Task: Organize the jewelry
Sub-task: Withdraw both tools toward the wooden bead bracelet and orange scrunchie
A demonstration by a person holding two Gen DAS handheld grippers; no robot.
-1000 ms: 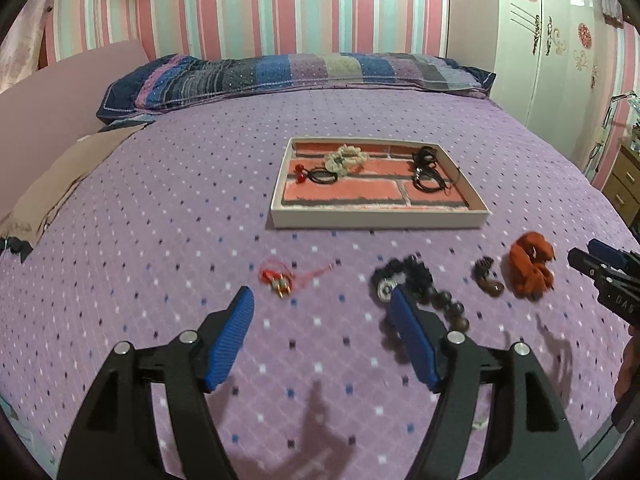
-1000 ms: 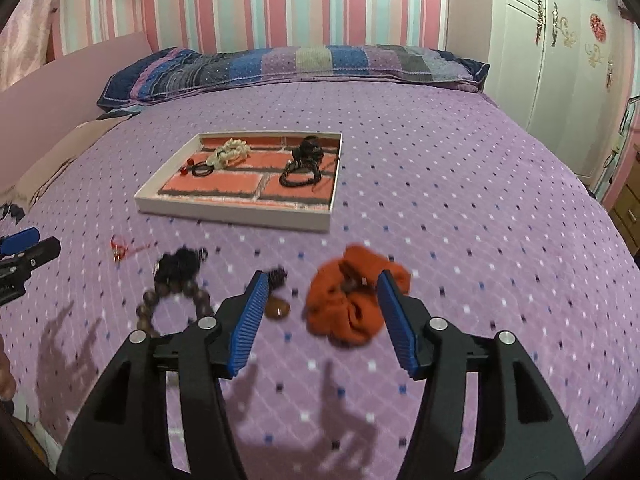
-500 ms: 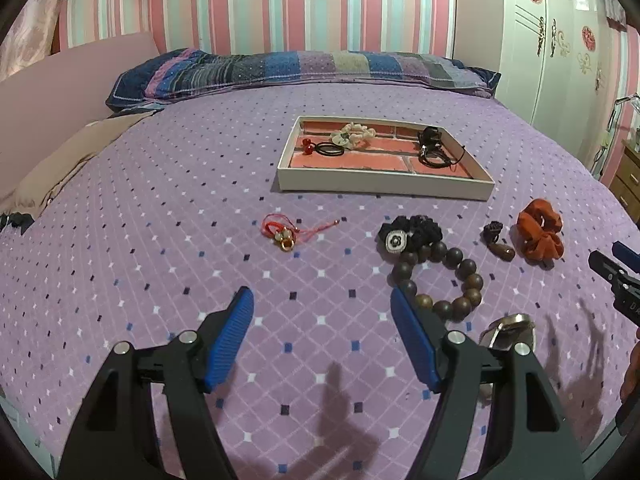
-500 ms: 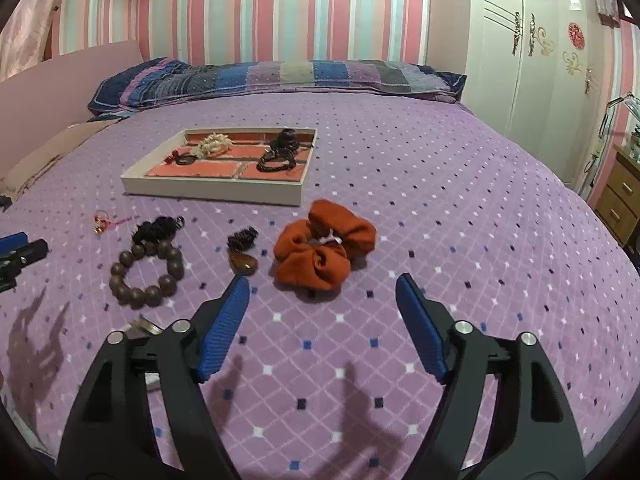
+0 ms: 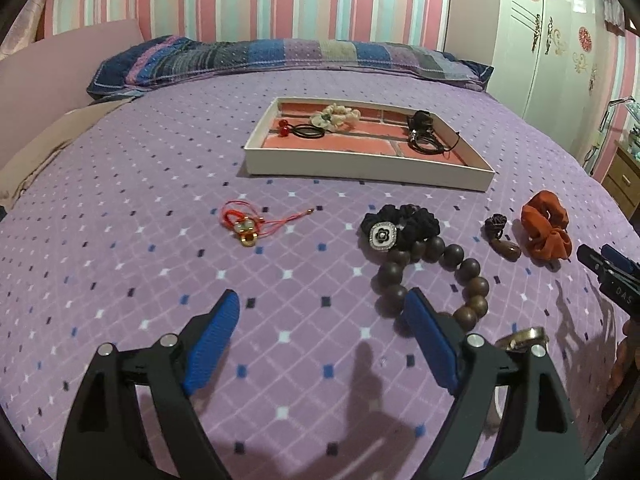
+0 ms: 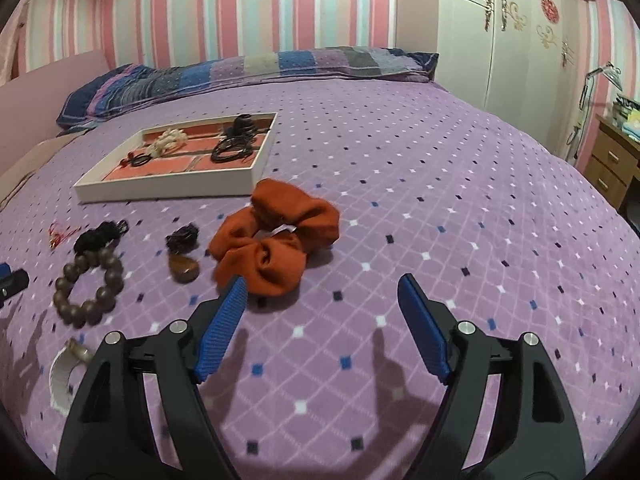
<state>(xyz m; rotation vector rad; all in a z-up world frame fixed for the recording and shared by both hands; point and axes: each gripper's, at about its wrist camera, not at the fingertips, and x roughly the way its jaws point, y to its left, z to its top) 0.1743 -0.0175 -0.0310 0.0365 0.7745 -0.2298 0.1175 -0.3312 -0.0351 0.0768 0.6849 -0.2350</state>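
in the left wrist view, the left gripper is hovering at the bottom of the frame with its blue-padded fingers spread wide apart, gripping nothing. the purple bedspread is filling most of the picture. a white tray with a brick-pattern base is sitting in the upper centre, holding a cream scrunchie, a black hair tie with red beads and a bundle of black cords. lying loose below the tray, from left to right, are a red string charm, a black scrunchie with a flower button touching a wooden bead bracelet, a small brown pendant and an orange scrunchie. a metal ring is peeking out beside the gripper's right finger. the right gripper is showing at the right edge.

in the right wrist view, the right gripper is hanging at the bottom with its fingers apart and empty, the left finger's tip lying just beside the orange scrunchie in the centre. the pendant, bracelet and tray are lying toward the left, and a white wardrobe is standing at the upper right.
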